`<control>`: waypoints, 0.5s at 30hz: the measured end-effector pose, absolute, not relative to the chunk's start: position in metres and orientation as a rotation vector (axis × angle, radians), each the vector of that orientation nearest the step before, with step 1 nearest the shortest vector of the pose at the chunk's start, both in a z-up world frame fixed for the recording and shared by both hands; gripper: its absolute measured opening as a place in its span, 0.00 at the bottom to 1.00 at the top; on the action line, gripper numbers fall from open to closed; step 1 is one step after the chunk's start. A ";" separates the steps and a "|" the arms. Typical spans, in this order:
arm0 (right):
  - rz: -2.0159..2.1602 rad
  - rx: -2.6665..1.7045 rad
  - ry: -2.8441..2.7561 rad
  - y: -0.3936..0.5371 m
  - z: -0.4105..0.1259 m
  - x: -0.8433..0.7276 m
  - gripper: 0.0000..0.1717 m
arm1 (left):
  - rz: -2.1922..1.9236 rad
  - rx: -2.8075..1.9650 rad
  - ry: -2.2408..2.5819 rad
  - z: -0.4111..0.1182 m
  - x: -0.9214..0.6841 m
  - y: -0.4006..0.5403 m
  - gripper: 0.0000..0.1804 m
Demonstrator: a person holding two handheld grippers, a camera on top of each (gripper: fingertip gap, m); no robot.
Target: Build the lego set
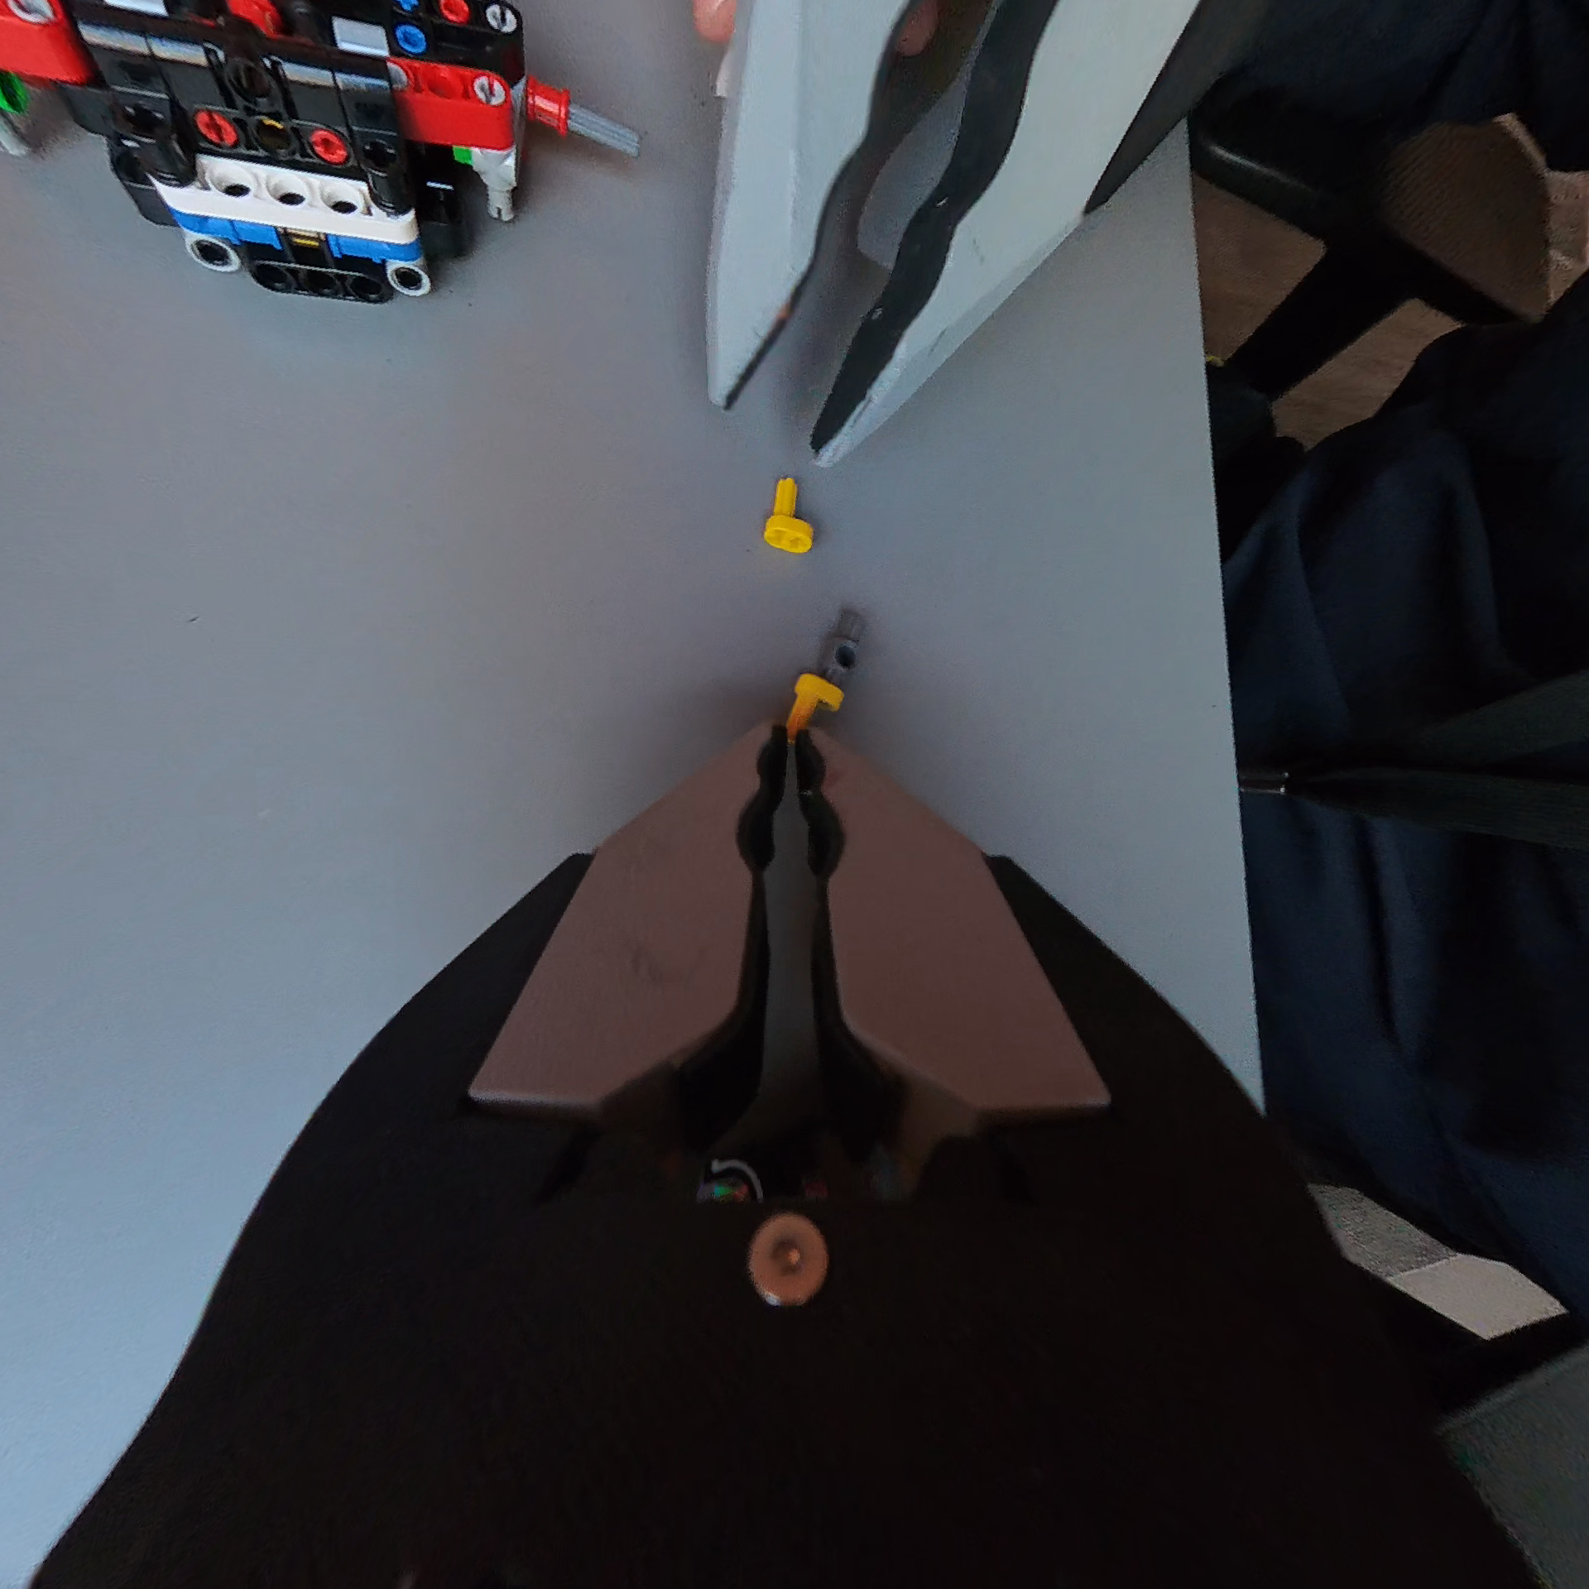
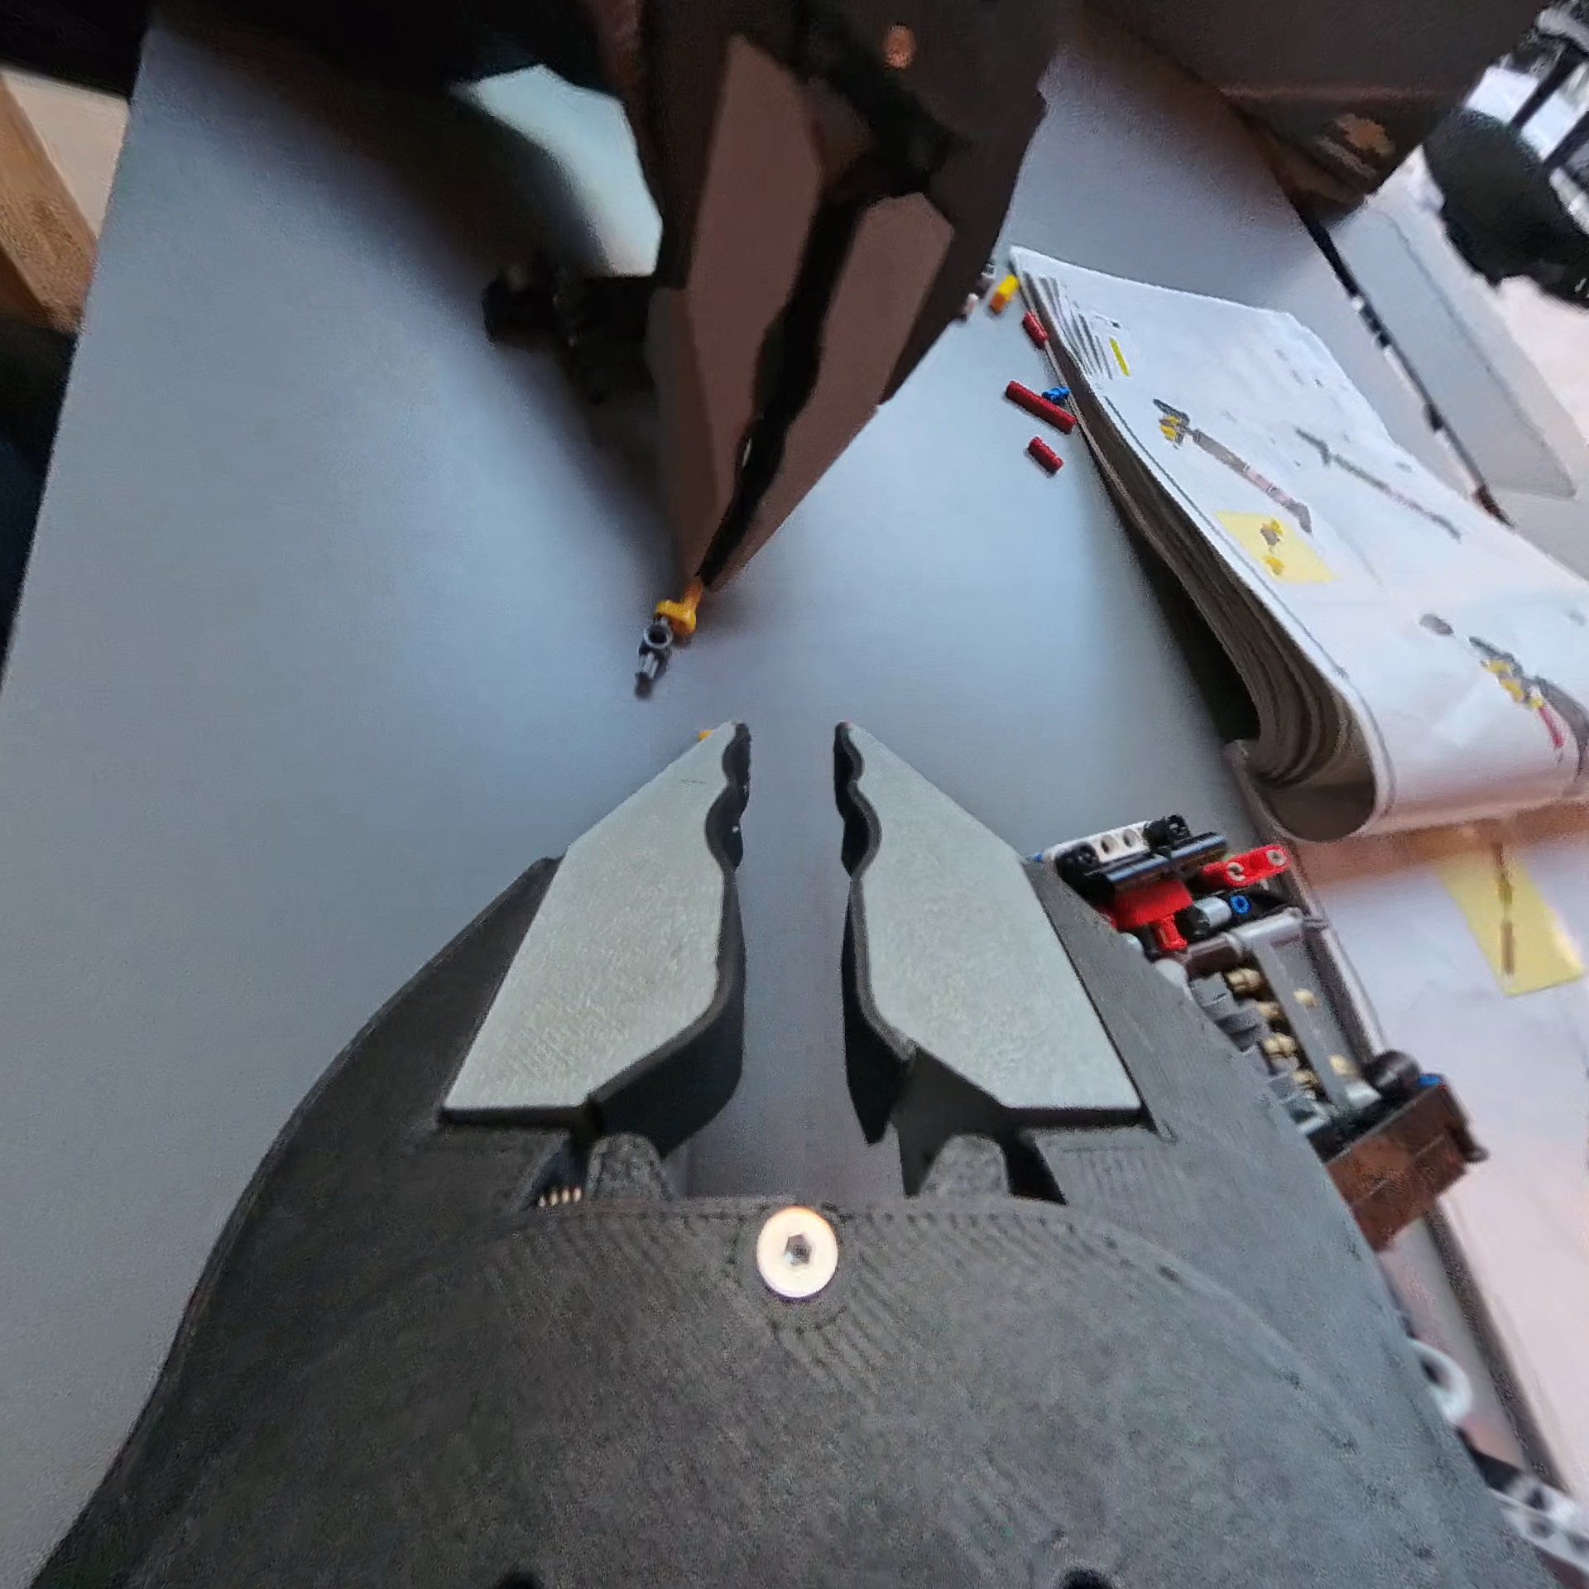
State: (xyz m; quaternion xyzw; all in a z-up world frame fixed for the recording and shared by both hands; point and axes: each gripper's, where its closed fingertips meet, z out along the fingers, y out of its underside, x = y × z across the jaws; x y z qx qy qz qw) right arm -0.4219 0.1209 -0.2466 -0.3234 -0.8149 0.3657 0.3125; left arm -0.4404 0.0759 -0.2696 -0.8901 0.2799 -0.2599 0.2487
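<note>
My left gripper has brown fingers and is shut on the stem of a small yellow pin, low over the grey table. A small dark grey connector sits against the pin's far end. The right wrist view shows the same: the left gripper, the yellow pin, the connector. A second yellow pin lies loose on the table between the two grippers. My right gripper has grey fingers, is open and holds nothing; it also shows in the left wrist view.
A partly built black, red, white and blue model stands at the far left; it also shows at the right in the right wrist view. An open instruction booklet lies at the right, with loose red pieces beside it. The table edge is close on the right.
</note>
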 end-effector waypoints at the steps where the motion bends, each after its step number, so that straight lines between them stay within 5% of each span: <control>1: 1.008 -0.898 -2.150 0.119 -0.245 -0.423 0.12 | -0.696 -2.426 0.769 -0.269 -0.442 0.075 0.00; 15: 1.082 -1.133 -2.194 0.116 -0.257 -0.425 0.13 | -0.620 -2.410 0.774 -0.262 -0.453 0.068 0.03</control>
